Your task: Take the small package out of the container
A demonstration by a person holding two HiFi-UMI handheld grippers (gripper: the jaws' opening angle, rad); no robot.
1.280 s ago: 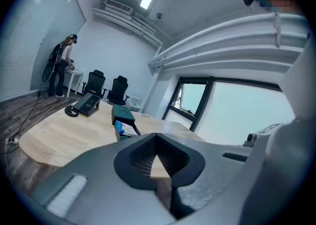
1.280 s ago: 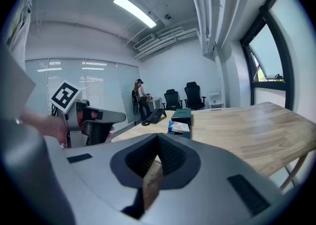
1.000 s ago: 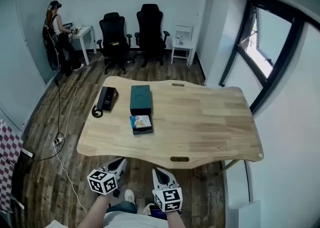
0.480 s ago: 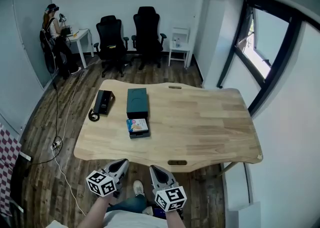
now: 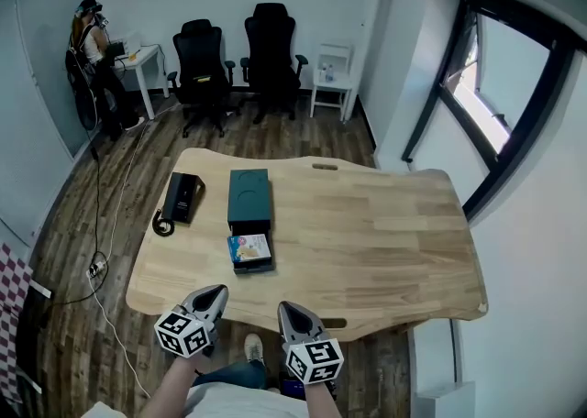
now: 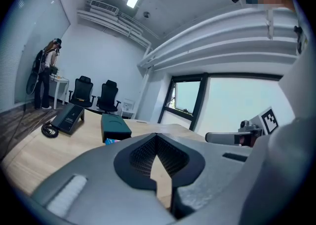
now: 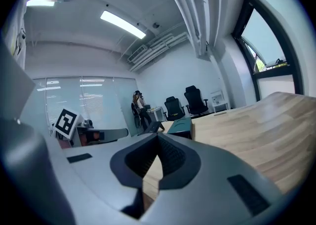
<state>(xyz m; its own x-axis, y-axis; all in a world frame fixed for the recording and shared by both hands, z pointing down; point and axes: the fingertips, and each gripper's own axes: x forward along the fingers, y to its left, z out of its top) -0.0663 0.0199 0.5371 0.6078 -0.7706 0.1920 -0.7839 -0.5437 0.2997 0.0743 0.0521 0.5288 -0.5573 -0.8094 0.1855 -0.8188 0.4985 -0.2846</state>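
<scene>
On the wooden table (image 5: 367,233) lies a small dark container (image 5: 252,266) with a colourful small package (image 5: 249,247) inside it. A dark teal box (image 5: 249,198) rests just behind it, touching it. Both grippers hang at the table's near edge, short of the container. My left gripper (image 5: 213,292) is shut and empty, and so is my right gripper (image 5: 289,308). In the left gripper view the left gripper (image 6: 157,135) points toward the teal box (image 6: 115,126). The right gripper (image 7: 159,136) shows its jaws meeting at the tips, with the teal box (image 7: 180,126) far ahead.
A black desk phone (image 5: 182,196) with a coiled cord sits left of the teal box. Two black office chairs (image 5: 238,59) and a white side table (image 5: 332,86) stand beyond the table. A person (image 5: 92,49) stands at a desk far left. A window (image 5: 495,95) runs along the right wall.
The head view has shifted, so the table's near edge now lies right at the two grippers. Both grippers stay shut and empty. The container and box have not moved on the table.
</scene>
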